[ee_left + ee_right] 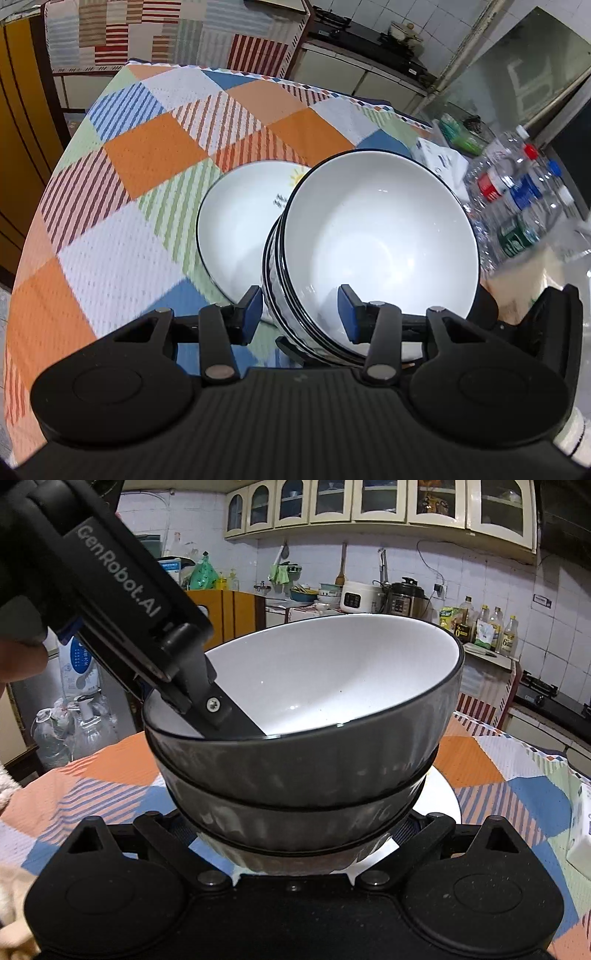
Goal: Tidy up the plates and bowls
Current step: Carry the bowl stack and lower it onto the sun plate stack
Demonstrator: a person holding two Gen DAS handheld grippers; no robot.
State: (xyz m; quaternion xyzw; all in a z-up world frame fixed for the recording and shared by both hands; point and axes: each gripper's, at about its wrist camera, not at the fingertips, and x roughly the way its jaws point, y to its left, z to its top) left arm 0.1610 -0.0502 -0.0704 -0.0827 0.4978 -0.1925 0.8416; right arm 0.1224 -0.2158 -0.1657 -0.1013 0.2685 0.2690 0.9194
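A stack of nested bowls (380, 236), grey and ribbed outside, white inside with dark rims, hangs tilted over the checked tablecloth. My left gripper (300, 312) is shut on the stack's near wall, one blue pad outside and one inside. From the right wrist view the same stack (303, 768) fills the middle, and a left-gripper finger (236, 720) reaches inside the top bowl. My right gripper (293, 830) clasps the lowest bowl from both sides, its pads mostly hidden. A white plate (236, 229) with a small sun drawing lies on the cloth behind and under the stack, its edge (443, 801) showing.
The table (147, 155) wears an orange, blue and white cloth. Several water bottles (517, 192) and a white box (439, 155) stand at its right side. A hand (14, 657) holds the left gripper. Cookers and bottles line the kitchen counter (369, 594).
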